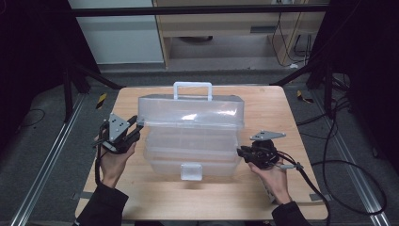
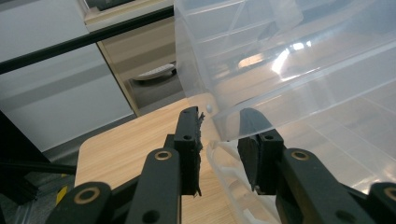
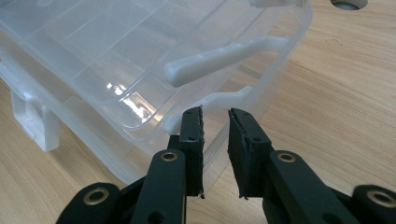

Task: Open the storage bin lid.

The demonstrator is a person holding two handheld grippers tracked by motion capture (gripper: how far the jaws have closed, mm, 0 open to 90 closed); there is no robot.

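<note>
Your left gripper (image 1: 133, 131) sat at the left end of the clear plastic box (image 1: 190, 150), and in the left gripper view (image 2: 219, 140) its jaws stood apart with the corner edge of the raised lid (image 2: 289, 88) between them; the right pad lay against that edge, the left pad showed a gap, so nothing was clamped. Your right gripper (image 1: 242, 151) sat at the box's right end, low by the base. In the right gripper view (image 3: 215, 140) its jaws were also parted, with the rim of the base just ahead of the tips and not pinched.

The box lay in the middle of the wooden table (image 1: 263, 193), translucent, its lid tilted up, a white handle (image 1: 192, 89) on the far side and a white latch (image 1: 191, 172) at the near front.

The high view gave you the whole box and both hands; the right gripper view gave you a white side arm (image 3: 219, 58) inside the wall.
</note>
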